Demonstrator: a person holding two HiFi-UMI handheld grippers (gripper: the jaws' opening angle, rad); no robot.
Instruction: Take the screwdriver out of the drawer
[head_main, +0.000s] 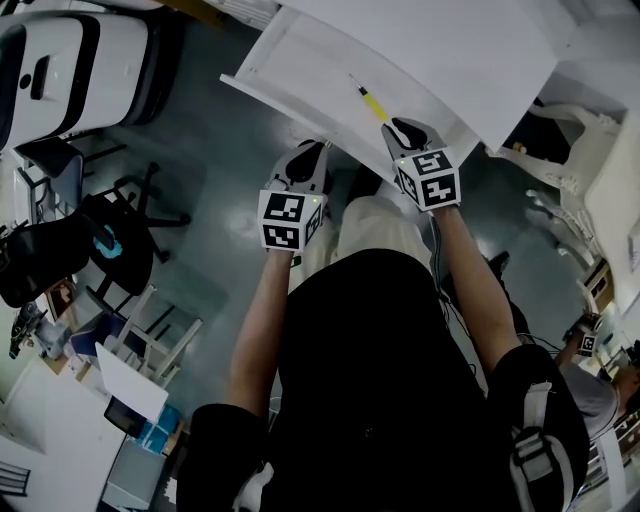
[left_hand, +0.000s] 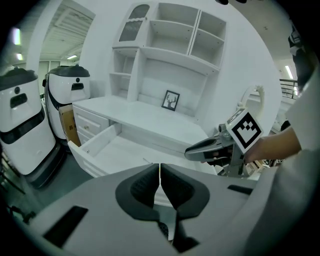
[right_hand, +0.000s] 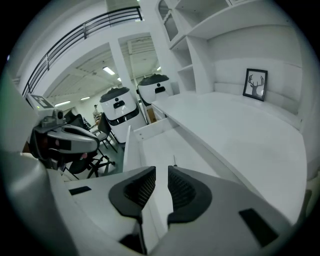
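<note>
Open drawer (head_main: 300, 88) clear from above, desktop (head_main: 450, 45) just behind

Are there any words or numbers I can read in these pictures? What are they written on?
No text can be read here.
Cardboard box: dark print, too small and blurred to read.
Left marker cube: black-and-white squares only, no letters.
Right marker cube: the same squares, no letters.
Framed picture: a deer drawing, no words.
</note>
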